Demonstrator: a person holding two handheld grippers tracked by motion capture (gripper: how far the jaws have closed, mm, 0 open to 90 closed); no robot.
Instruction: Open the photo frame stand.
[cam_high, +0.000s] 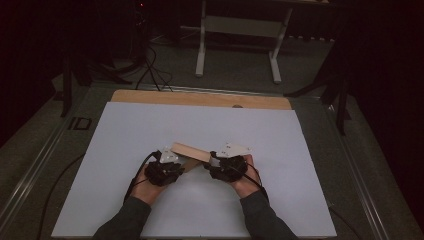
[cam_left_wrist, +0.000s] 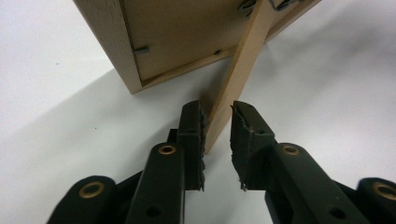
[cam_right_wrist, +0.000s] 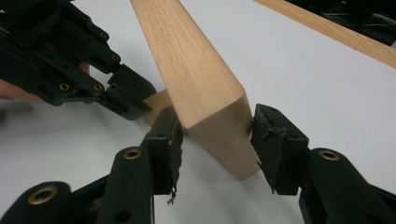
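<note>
A wooden picture frame stands tilted near the middle of the white worktop, between the person's two hands. In the left gripper view its brown back panel faces the camera, with small metal clips along the inner edge, and its thin wooden stand leg slants down from the back to the white surface. The left hand-held gripper has its jaws narrowed around the lower end of that leg; one pad touches it, the other sits just beside it with a slight gap. The right hand-held gripper straddles the frame's lower corner, jaws set wide, one pad against the end face and the other close by the opposite side. A strip of bare wood runs along the worktop's far edge.
</note>
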